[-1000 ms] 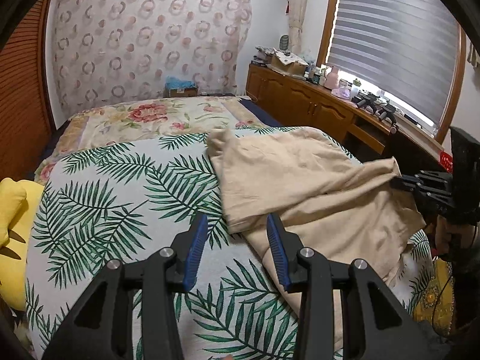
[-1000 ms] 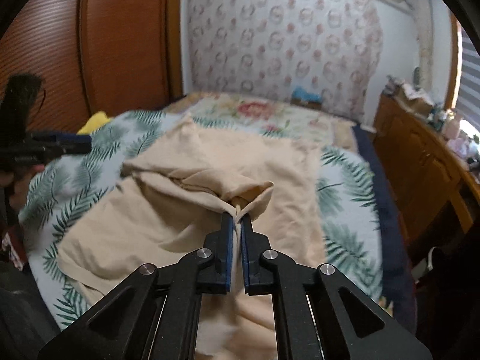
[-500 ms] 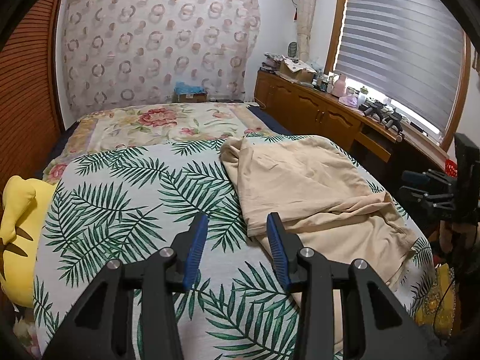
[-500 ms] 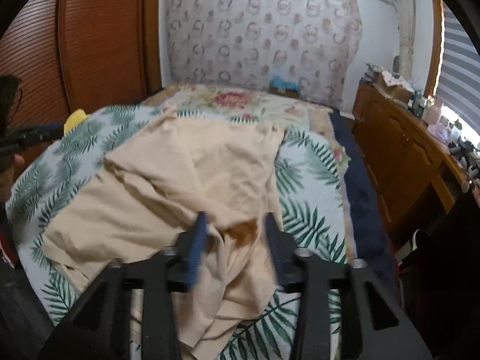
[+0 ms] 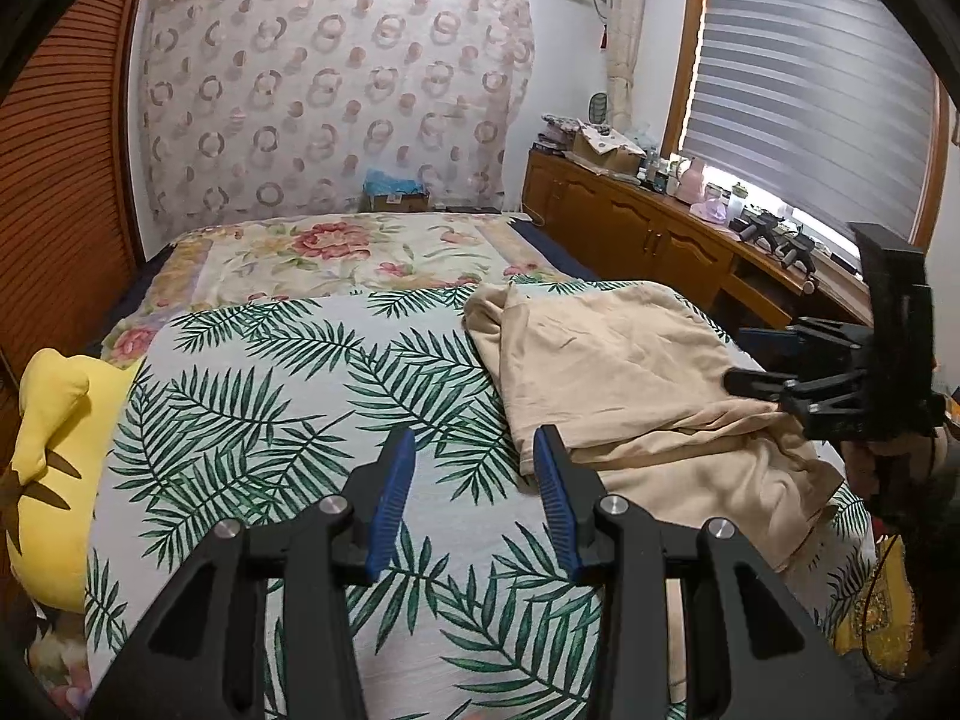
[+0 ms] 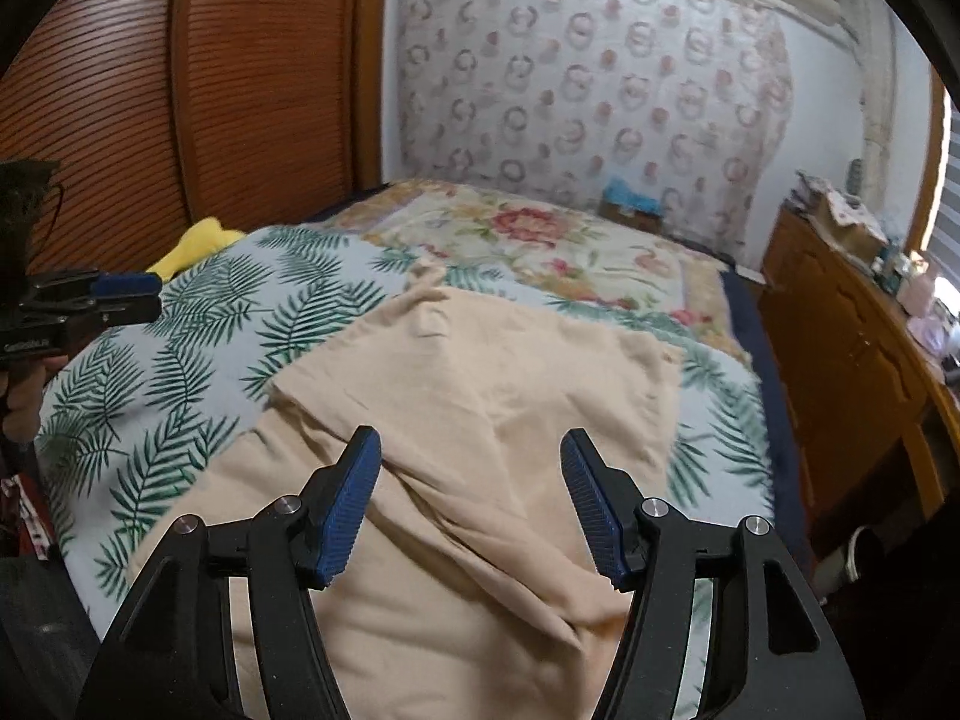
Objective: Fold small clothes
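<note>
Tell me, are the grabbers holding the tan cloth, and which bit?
Nothing is held. The left gripper is open above the leaf-print blanket, and the right gripper is open over the beige garment, which lies loose on the bed.

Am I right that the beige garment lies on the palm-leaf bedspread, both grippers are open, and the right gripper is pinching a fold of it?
Not quite: the right gripper pinches nothing. The right wrist view shows its jaws spread wide above the beige garment. The rest stands: the garment lies on the palm-leaf bedspread, and the left gripper is open too.

A home bedroom: bed [image 5: 288, 372], wooden dresser [image 5: 648, 234], window blinds [image 5: 804, 102].
</note>
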